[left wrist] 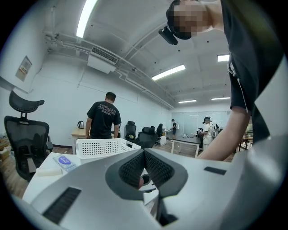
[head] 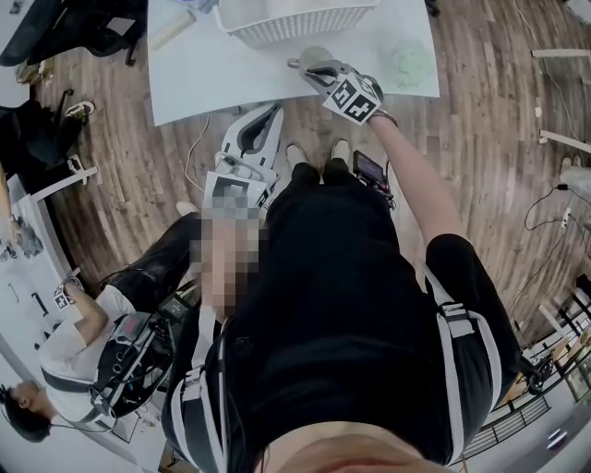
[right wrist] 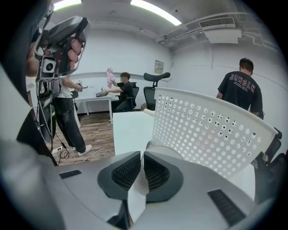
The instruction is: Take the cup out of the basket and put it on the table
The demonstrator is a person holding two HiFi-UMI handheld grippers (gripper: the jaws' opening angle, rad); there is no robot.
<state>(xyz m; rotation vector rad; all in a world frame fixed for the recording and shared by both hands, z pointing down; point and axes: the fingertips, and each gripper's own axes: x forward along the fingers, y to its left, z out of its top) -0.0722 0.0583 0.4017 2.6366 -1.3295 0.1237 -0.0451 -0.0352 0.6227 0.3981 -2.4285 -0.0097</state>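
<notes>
I find the task well advanced but not closed out. The white table (head: pixel 212 74) carries the perforated white basket (head: pixel 295 28) toward its far edge. The cup (right wrist: pixel 166 150) is already outside that basket, just beside its near wall and toward the table's near edge. Removal I therefore judge as done. Setting down and letting go remain, as far as I can see. The right gripper (right wrist: pixel 141 157) has its jaws narrowed onto the cup's thin white wall, one pad inside the rim and one outside, so the cup is firmly held. No view shows me the cup's base, so I cannot tell whether it rests on the table or hangs just above it. The left gripper (left wrist: pixel 144 152) is held back off the near edge, over the floor, with its pads together and nothing between them; I judge that it has no part in this step. As to containers, the part of the basket's inside that the head view shows appears bare, and the rest is cut off at the picture's top. I cannot tell whether the cup holds anything. Elsewhere on the table, a pale green thing (head: pixel 411 63) lies near the right edge and a packet (left wrist: pixel 64 162) with a blue label lies left of the basket.
</notes>
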